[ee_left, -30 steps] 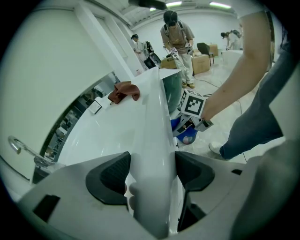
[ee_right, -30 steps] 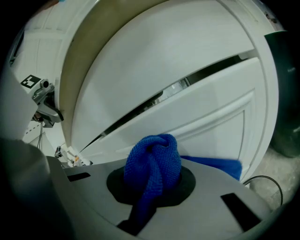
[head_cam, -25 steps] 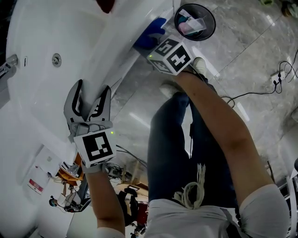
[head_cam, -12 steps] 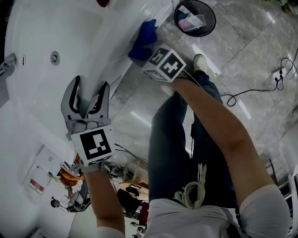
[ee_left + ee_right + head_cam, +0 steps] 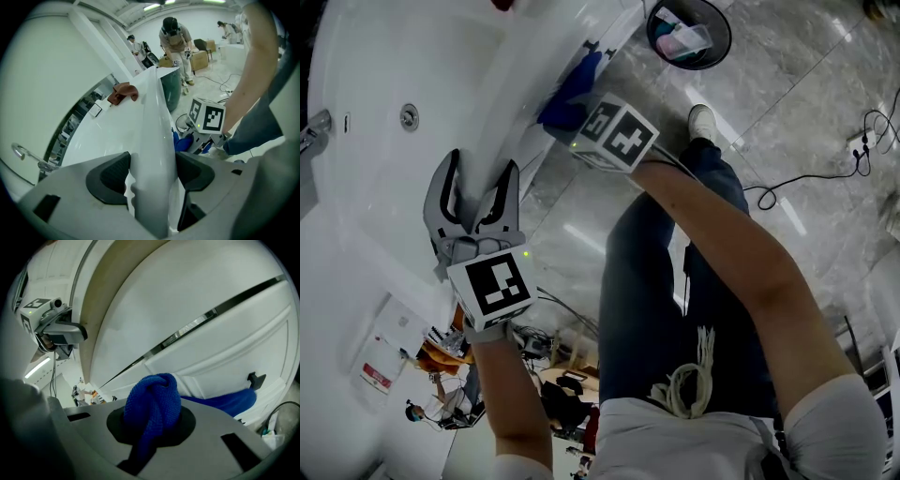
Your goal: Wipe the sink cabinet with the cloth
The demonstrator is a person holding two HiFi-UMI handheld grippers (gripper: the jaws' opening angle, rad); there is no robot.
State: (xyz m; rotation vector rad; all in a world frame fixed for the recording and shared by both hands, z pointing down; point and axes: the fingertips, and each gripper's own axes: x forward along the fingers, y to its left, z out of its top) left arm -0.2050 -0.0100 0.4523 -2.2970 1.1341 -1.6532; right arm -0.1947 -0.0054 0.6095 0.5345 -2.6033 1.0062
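Person standing at a white sink cabinet [image 5: 225, 348], seen from above, with a handheld gripper in each hand.

The right gripper [image 5: 152, 423] is held low against the cabinet's front. Its jaws are clamped on a blue cloth [image 5: 154, 397], which bunches up between them. The loose end of the cloth trails across the front panel toward a small dark handle [image 5: 255, 378]. In the head view the cloth [image 5: 567, 94] lies flat on the cabinet's front face, just beyond the right gripper's marker cube [image 5: 614, 131].

The left gripper [image 5: 480, 178] is higher up, at the cabinet's top. Its jaws stand on either side of the glossy white countertop rim [image 5: 154, 117], with the dark pads [image 5: 110, 176] pressed against it.

On the countertop, further along from the left gripper, lies a crumpled reddish-brown rag [image 5: 123, 92]. A chrome faucet [image 5: 23, 152] stands at the back of the basin, and a round metal fitting [image 5: 410, 116] sits in the basin wall.

On the grey marble floor [image 5: 787, 84] in front of the cabinet stands a round dark waste bin [image 5: 689, 36] with litter in it. A black cable [image 5: 806, 183] runs across the floor, well apart from the cabinet. The person's legs, in dark jeans [image 5: 642, 309], stand beside the cabinet front. Other people [image 5: 174, 42] are at work far beyond the cabinet's end.
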